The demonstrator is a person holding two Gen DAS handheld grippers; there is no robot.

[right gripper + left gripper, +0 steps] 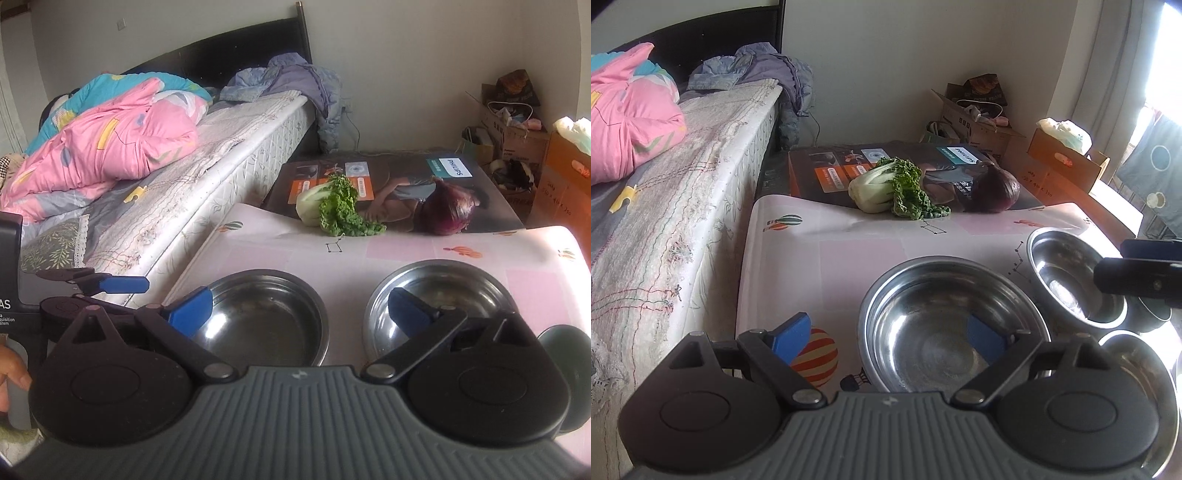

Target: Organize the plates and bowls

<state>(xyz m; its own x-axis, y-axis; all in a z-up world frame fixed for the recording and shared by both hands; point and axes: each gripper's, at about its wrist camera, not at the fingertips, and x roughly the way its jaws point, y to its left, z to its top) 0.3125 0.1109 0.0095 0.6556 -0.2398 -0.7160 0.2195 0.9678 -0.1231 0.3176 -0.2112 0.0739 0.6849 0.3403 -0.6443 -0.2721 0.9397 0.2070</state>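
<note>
The left tool (888,341) stands wide with nothing gripped; its right blue pad hangs over the inside of the large steel bowl (955,325), its left pad over the patterned cloth of the bench (827,236), and whether the pad touches the bowl's wall is hard to tell. The right tool (301,312) also gapes wide and holds nothing, one pad over each of two bowls. From the left wrist view the right tool's black body cuts in at the right edge and hides part of the second steel bowl (1067,277). A third steel bowl (1141,365) is cut off by the tool body and the picture edge, and a dark bowl (567,350) is only partly seen. All the bowls look empty, though glare blurs their bottoms. They sit close together at the near side of the bench. Farther back lie a bok choy (886,186) and a purple cabbage (995,190) on a printed carton (827,166). A bed (207,155) with a pink quilt (110,147) runs just beside the bench, and open cardboard boxes (1063,162) stand near the curtain.
</note>
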